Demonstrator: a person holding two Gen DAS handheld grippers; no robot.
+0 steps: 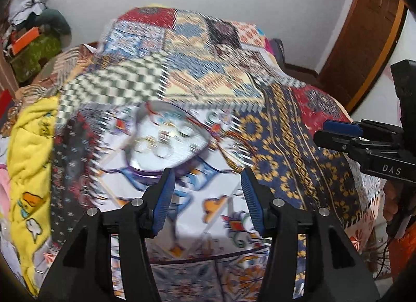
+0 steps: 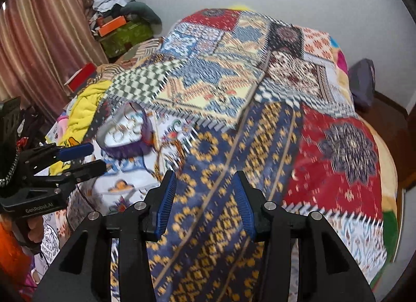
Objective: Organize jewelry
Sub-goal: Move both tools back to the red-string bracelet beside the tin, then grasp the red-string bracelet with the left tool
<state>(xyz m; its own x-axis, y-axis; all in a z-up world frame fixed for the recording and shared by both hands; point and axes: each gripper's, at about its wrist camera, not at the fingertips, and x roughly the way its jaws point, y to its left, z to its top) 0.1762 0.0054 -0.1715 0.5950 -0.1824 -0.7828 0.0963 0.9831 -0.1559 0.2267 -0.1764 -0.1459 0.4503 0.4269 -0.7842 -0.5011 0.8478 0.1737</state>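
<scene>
Both claws spread, empty: left claw [image 1: 206,185] nr tray [image 1: 145,156] rim, right claw [image 2: 204,187] over bare bedspread [image 2: 260,109]

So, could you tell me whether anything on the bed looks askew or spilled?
Nothing looks spilled. The round jewelry tray sits on the patchwork bedspread, its contents apparently inside, though motion blur hides detail. Thin red threads trail over its rim onto the cloth. Both grippers, left and right, are open and empty.

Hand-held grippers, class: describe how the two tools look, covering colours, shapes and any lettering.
Each hand-held gripper, left and right, has black angular arms with silver bolts and ribbed blue pads. Side on, the right one reads DAS; the left reads GenRobot.AI.
</scene>
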